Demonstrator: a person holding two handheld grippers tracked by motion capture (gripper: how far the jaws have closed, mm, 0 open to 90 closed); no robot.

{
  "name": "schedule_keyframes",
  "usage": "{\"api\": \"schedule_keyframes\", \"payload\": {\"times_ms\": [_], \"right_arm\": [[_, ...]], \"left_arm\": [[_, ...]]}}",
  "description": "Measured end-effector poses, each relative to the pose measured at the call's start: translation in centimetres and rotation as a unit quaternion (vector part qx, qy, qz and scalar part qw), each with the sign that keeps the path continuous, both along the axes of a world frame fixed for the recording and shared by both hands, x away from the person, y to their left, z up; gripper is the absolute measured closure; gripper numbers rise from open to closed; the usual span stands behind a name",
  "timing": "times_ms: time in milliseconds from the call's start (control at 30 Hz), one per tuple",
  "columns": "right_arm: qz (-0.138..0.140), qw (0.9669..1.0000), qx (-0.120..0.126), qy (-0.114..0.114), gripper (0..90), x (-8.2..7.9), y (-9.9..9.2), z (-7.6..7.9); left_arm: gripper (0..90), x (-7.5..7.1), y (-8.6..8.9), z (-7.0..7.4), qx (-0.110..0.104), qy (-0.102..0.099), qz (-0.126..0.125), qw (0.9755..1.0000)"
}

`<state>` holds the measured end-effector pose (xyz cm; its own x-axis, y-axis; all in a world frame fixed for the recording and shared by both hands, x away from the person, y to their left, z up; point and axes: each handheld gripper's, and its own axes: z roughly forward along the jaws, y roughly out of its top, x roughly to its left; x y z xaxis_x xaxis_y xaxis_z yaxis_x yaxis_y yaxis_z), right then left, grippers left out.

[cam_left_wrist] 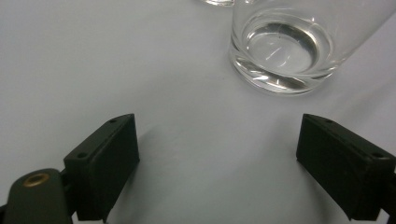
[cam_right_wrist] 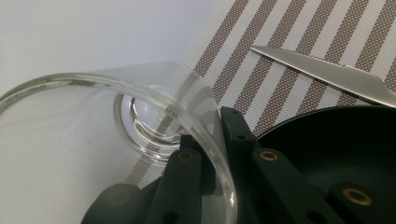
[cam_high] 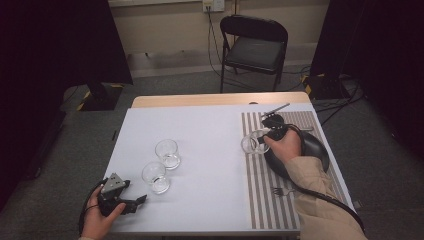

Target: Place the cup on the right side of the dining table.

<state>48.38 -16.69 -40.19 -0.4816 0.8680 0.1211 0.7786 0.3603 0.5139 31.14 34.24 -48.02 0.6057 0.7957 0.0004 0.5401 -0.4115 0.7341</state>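
My right gripper [cam_high: 267,140] is shut on the wall of a clear glass [cam_high: 252,142], one jaw inside the rim and one outside. In the right gripper view the held glass [cam_right_wrist: 140,116] is tilted over the left edge of the striped placemat [cam_right_wrist: 280,37], with the right gripper [cam_right_wrist: 212,154] pinching it. Two more clear glasses [cam_high: 167,152] [cam_high: 156,176] stand upright on the white tabletop. At the front left my left gripper [cam_high: 134,192] is open and holds nothing. In its own view the left gripper [cam_left_wrist: 217,158] points at the nearer glass [cam_left_wrist: 285,51], which stands just beyond the jaws.
A black plate [cam_high: 312,145] lies on the striped placemat [cam_high: 260,190] under my right hand. A fork [cam_high: 282,190] lies near the mat's front and a knife [cam_high: 275,109] at its far end. A folding chair [cam_high: 254,47] stands beyond the table.
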Motion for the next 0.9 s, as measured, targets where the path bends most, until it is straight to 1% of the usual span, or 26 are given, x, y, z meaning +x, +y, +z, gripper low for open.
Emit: {"api": "schedule_keyframes", "payload": {"times_ms": [133, 200, 367, 433, 500, 567, 600, 733, 767, 800, 900], "right_arm": [[-0.002, 1.0000, -0.002, -0.001, 84.8, 0.2, -0.1, -0.3], [-0.010, 0.9999, 0.001, -0.004, 84.8, 0.2, 0.0, -0.5], [-0.008, 0.9998, -0.014, -0.006, 84.7, 0.1, 0.2, -1.0], [-0.009, 0.9998, -0.017, -0.005, 84.7, 0.1, 0.2, -1.1], [-0.012, 0.9996, -0.023, -0.009, 84.7, 0.1, 0.2, -1.3], [-0.018, 0.9995, -0.023, -0.008, 84.7, 0.0, 0.3, -1.4], [-0.018, 0.9995, -0.023, -0.013, 84.7, 0.0, 0.3, -1.5], [-0.017, 0.9993, -0.031, -0.015, 84.6, -0.1, 0.5, -1.4], [-0.017, 0.9993, -0.031, -0.015, 84.6, -0.1, 0.5, -1.4], [-0.016, 0.9992, -0.032, -0.020, 84.4, -0.1, 0.6, -1.4], [-0.017, 0.9993, -0.028, -0.020, 84.2, -0.2, 0.6, -1.3]], "left_arm": [[12.2, 0.0, 0.0, 0.0, 0.000, 0.000, 0.001, 1.0000], [12.2, 0.0, 0.0, 0.0, 0.000, -0.001, 0.000, 1.0000], [12.2, 0.0, 0.0, 0.0, 0.000, 0.000, 0.000, 1.0000], [12.2, 0.0, 0.0, 0.0, 0.001, 0.000, -0.001, 1.0000], [12.2, 0.0, 0.0, 0.0, 0.001, 0.000, -0.001, 1.0000], [12.2, 0.0, 0.0, 0.0, -0.001, 0.001, -0.001, 1.0000], [12.2, 0.0, 0.0, 0.0, -0.001, 0.001, -0.001, 1.0000], [12.2, 0.0, 0.0, 0.0, 0.000, 0.000, 0.000, 1.0000], [12.2, 0.0, 0.0, 0.0, 0.000, 0.000, 0.000, 1.0000], [12.2, 0.0, 0.0, 0.0, 0.000, -0.001, 0.000, 1.0000], [12.2, 0.0, 0.0, 0.0, 0.000, 0.000, 0.000, 1.0000]]}}
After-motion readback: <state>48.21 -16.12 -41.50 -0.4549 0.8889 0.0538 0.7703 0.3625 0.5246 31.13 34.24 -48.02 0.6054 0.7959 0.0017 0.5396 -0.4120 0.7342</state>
